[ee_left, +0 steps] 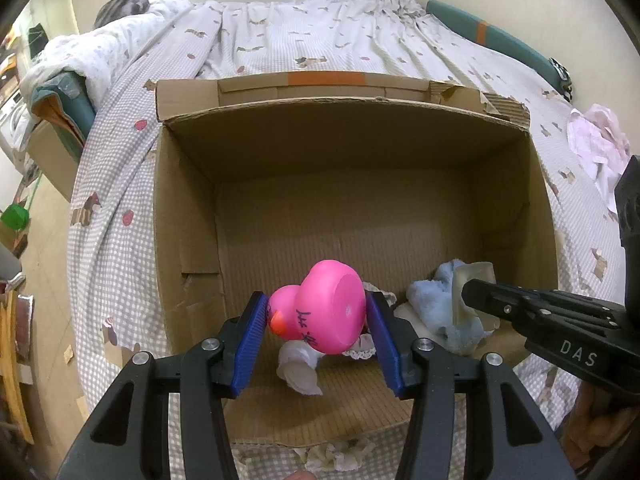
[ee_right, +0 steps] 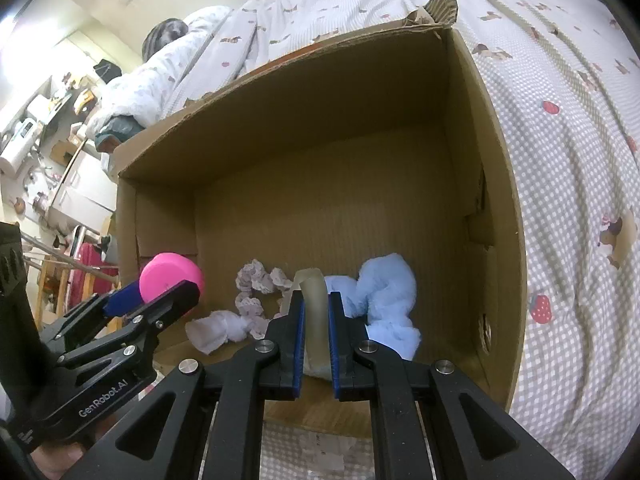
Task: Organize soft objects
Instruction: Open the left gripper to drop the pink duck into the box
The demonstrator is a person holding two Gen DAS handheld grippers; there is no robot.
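Pink duck [ee_left: 328,306], pale-blue cloth [ee_right: 386,300], brown box [ee_left: 352,152], seemingly lilac-checked bedspread [ee_left: 320,40].

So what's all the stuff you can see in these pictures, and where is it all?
Open cardboard box: one, brown, on the bed.
Pink rubber duck: one, held over the box's near end.
Translucent soft block: one, pale and cloudy, held inside the box.
Fluffy light blue cloth: one, on the box floor, right side.
White cloth bundle: one, on the box floor, left of the blue cloth.
Crumpled lacy white fabric: one, behind the bundle.
Checked bedsheet with dog prints: one, grey-white, under the box.
Left gripper: black, blue pads, around the duck.
Right gripper: black, blue pads, gripping the block.
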